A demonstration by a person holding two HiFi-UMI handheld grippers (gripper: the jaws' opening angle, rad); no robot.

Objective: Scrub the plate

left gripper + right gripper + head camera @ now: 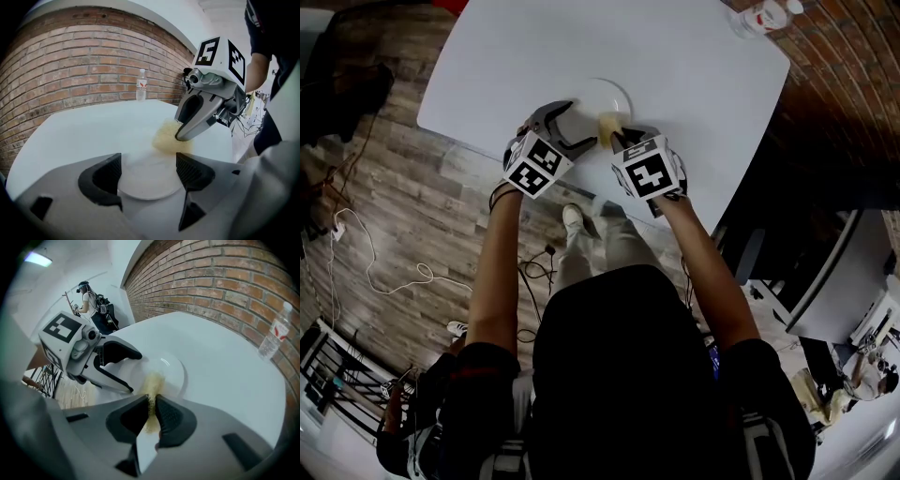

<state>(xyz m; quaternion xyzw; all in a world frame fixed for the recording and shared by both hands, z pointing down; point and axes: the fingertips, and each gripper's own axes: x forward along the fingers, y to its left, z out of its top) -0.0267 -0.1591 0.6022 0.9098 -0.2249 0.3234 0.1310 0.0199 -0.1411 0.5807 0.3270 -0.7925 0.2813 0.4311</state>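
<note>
A white plate point(605, 94) lies near the front edge of the white table point(675, 47). My right gripper point(617, 141) is shut on a yellow sponge point(607, 124) and presses it onto the plate's near part. In the right gripper view the sponge point(153, 380) sticks out past the closed jaws point(152, 411) onto the plate point(172, 369). My left gripper point(584, 122) stands open at the plate's left rim. In the left gripper view the plate point(145, 183) lies between and below the spread jaws, with the sponge point(165, 139) under the right gripper point(183, 136).
A clear water bottle point(759, 17) stands at the table's far right corner by the brick wall, also seen as a bottle point(141, 85) and a bottle point(274, 336). Cables lie on the wooden floor point(394, 244). A person point(86, 298) stands far off.
</note>
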